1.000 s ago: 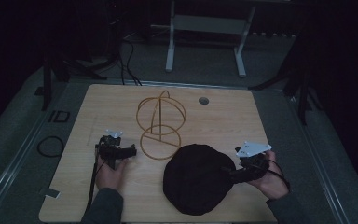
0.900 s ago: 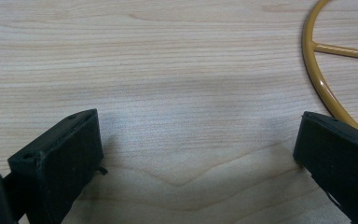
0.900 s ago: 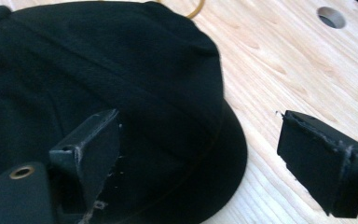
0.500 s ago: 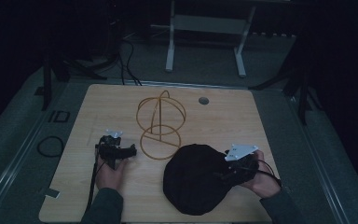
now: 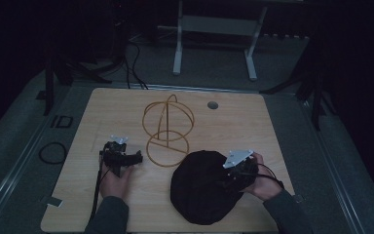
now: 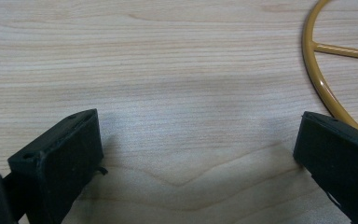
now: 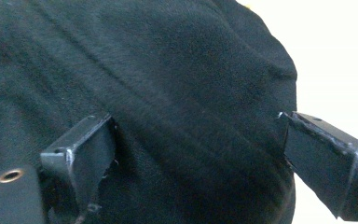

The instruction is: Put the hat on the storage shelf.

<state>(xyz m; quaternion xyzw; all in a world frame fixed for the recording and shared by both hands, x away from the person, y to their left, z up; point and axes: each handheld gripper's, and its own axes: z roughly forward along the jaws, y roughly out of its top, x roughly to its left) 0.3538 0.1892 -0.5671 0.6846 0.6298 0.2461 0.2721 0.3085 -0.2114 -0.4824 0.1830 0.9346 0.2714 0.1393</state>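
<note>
Right hand-held gripper (image 7: 196,154) gapes over black hat's (image 7: 168,93) edge.

The wire stand (image 5: 167,126) blocks the centre of the surface (image 5: 102,112), its base ring just right of the left gripper (image 5: 135,157). The black hat (image 5: 202,192) (a soft mound) covers the lower middle. Bare wood lies open across the upper left, upper right and far left edge.

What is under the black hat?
The black hat lies flat on the wooden table. The right gripper hovers over its edge, jaws open. Whatever might lie beneath the hat is covered by the fabric, so I cannot tell.
</note>
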